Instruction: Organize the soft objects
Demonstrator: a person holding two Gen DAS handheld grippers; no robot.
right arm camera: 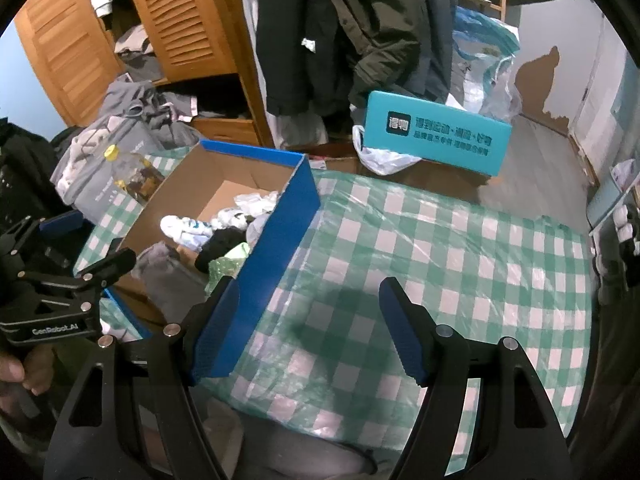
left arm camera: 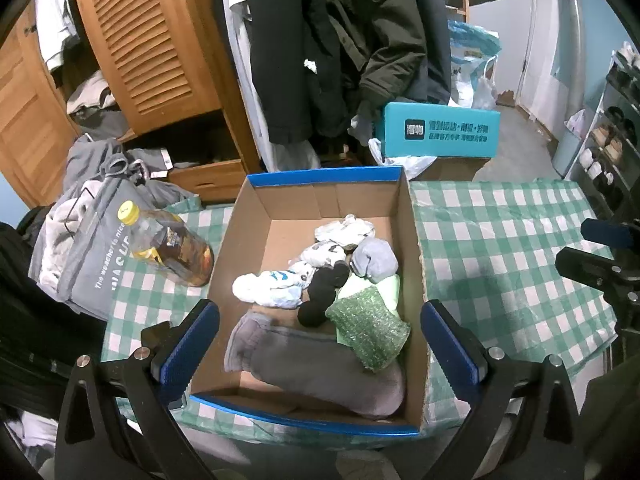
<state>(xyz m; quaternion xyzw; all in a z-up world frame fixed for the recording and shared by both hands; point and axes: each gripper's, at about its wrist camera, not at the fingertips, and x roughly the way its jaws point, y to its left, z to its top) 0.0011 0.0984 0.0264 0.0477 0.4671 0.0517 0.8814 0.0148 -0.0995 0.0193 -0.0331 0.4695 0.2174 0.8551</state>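
Tablecloth (right arm camera: 440, 240) green-checked, plastic-covered | cardboard box (left arm camera: 416, 240) on it | wardrobe (left arm camera: 152, 40) behind | left gripper (left arm camera: 320, 344), right gripper (right arm camera: 308, 328) wide, empty

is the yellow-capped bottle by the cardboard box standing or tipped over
Tipped over: the clear yellow-capped bottle lies on its side on the green checked tablecloth, left of the blue-edged cardboard box.

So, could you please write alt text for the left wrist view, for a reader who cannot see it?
An open left gripper hovers over a blue-edged cardboard box on a green checked tablecloth, empty-jawed. Inside lie a grey sock, a green sponge, a black sock and white socks. A yellow-capped bottle lies left of the box.
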